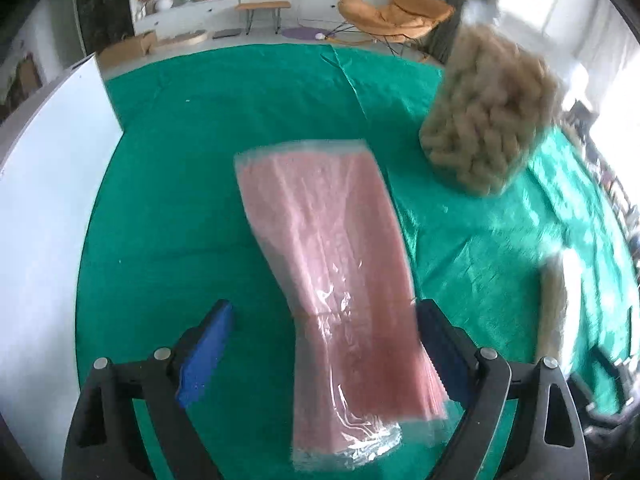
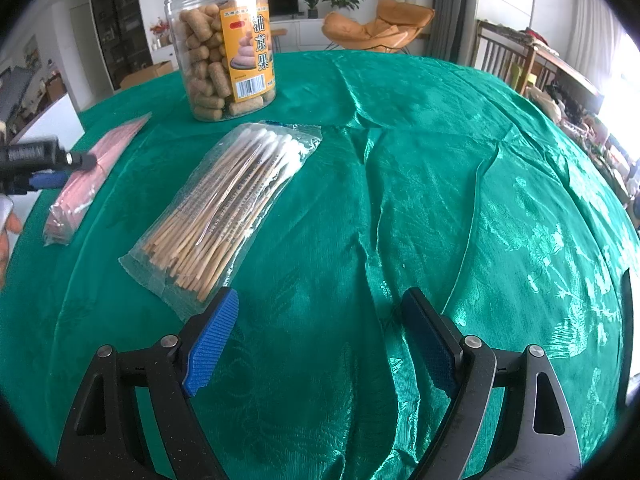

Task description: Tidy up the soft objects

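Observation:
A pink packet in clear plastic [image 1: 332, 264] lies on the green tablecloth [image 1: 180, 200]. My left gripper [image 1: 324, 344] is open, its fingers on either side of the packet's near end, the right pad close against its edge. In the right wrist view the pink packet [image 2: 92, 176] lies at the far left with the left gripper [image 2: 48, 164] over it. A bag of cotton swabs [image 2: 224, 204] lies left of centre. My right gripper [image 2: 316, 328] is open and empty, just right of the bag's near end.
A clear jar of tan snack pieces [image 2: 224, 48] stands upright behind the swab bag; it also shows blurred in the left wrist view [image 1: 488, 120]. A white board [image 1: 48, 200] lies along the left table edge. Orange chair [image 2: 376, 28] beyond the table.

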The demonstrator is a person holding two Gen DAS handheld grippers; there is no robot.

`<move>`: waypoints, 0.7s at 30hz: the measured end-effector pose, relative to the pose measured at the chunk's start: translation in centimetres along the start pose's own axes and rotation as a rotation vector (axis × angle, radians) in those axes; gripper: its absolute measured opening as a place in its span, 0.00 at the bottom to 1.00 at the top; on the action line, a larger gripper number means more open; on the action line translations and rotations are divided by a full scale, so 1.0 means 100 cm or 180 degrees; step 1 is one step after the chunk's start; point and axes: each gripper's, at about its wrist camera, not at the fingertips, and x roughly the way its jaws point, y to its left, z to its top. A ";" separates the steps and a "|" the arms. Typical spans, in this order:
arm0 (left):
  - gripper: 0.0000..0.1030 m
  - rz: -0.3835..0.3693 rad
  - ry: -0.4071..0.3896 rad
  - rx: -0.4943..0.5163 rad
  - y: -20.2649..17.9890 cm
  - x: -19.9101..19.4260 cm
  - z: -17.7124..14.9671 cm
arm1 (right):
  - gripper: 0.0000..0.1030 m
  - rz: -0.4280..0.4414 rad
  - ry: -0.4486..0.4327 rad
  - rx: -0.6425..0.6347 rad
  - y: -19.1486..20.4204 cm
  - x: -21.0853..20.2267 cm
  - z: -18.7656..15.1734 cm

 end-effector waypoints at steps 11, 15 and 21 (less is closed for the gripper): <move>1.00 0.0293 -0.0354 0.0217 -0.015 0.004 -0.030 | 0.84 0.0001 -0.0001 0.0000 0.000 0.000 0.000; 1.00 0.0304 -0.0369 0.0202 -0.015 0.003 -0.031 | 0.84 0.0002 -0.0001 0.0001 0.000 0.000 0.000; 1.00 0.0308 -0.0369 0.0201 -0.019 0.005 -0.031 | 0.84 0.0001 -0.0001 0.0000 0.000 0.000 0.000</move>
